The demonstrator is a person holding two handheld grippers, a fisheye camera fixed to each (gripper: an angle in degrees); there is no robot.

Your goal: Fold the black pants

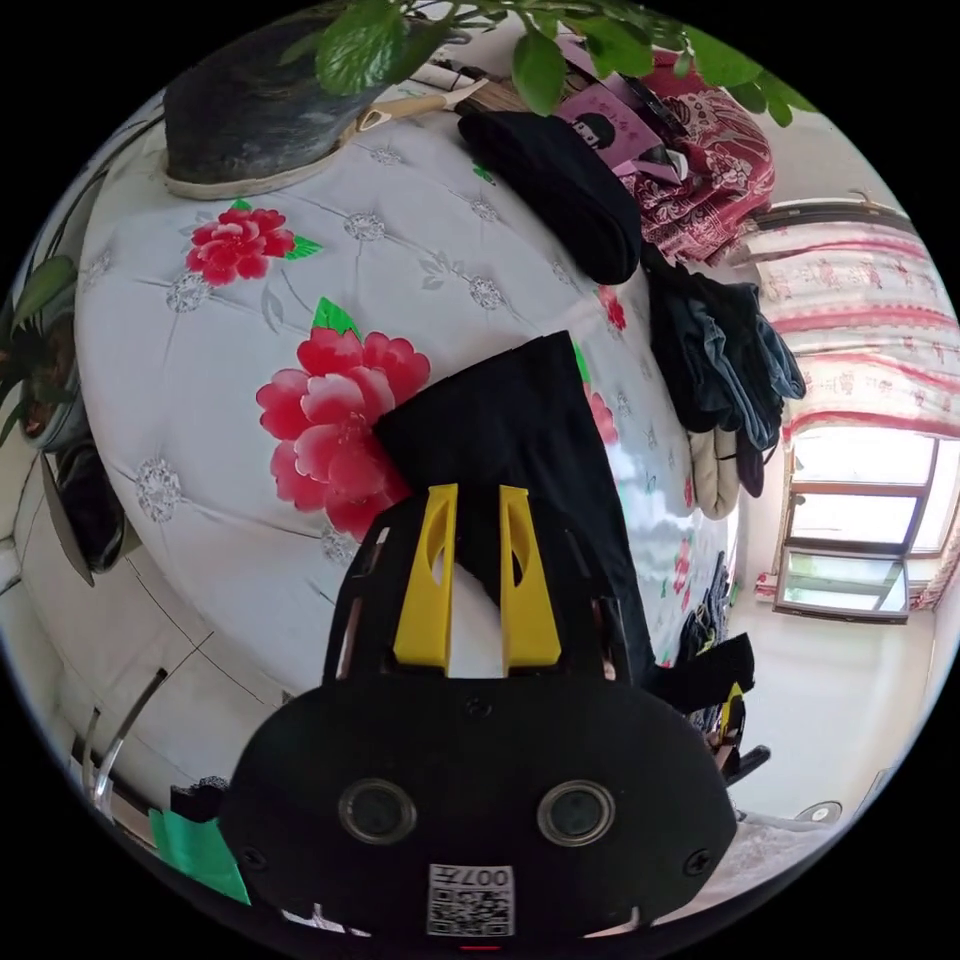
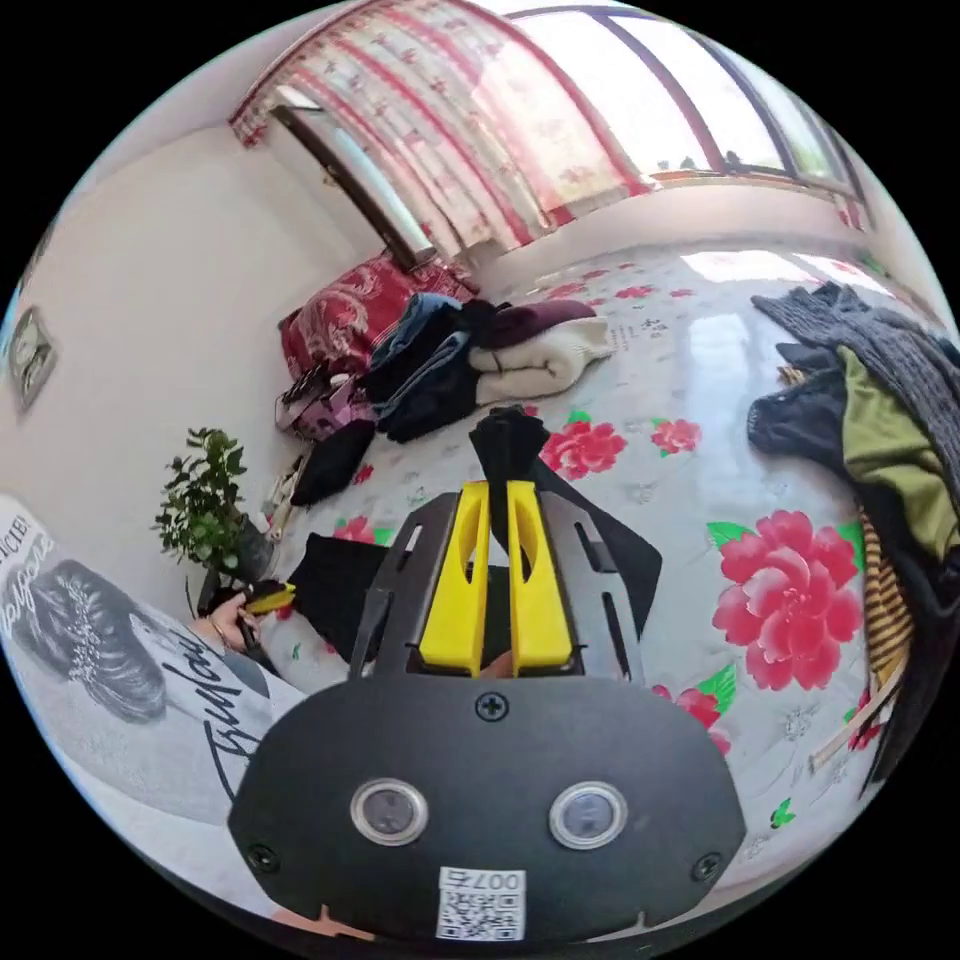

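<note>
**Floral bed, black pants half gathered**

Glossy white bedding (image 1: pixel 200 330) printed with red peonies carries the work, and it looks slick and quilted, with small silver rosettes stitched in.

Nearest in the left gripper view, the left tongs (image 1: pixel 478 500) show two yellow wedge-shaped jaws with a narrow gap; black cloth lies between and beyond them, but I cannot tell whether both jaws press on it. The black pants (image 1: pixel 520 440) run from the jaws toward 12 o'clock as a flat, matte panel with a straight folded edge.

In the right gripper view, the right tongs (image 2: pixel 497 495) have their jaws nearly together, pinching a bunched peak of the black pants (image 2: pixel 510 440), which rises at 12 o'clock while the rest sags toward 7 o'clock. There a hand (image 2: pixel 228 625) holds the other yellow-jawed tool.

Risk, as I judge it: the slippery cover could let the limp fabric slide as it is laid down, skewing the fold, and a thin pinch may slip free.

Farther off, at 1 o'clock in the left gripper view, lies a dark rolled garment (image 1: pixel 560 190), then a heap of denim and cream clothes (image 1: pixel 730 370). A potted plant (image 1: pixel 270 100) sits at 11 o'clock.
</note>
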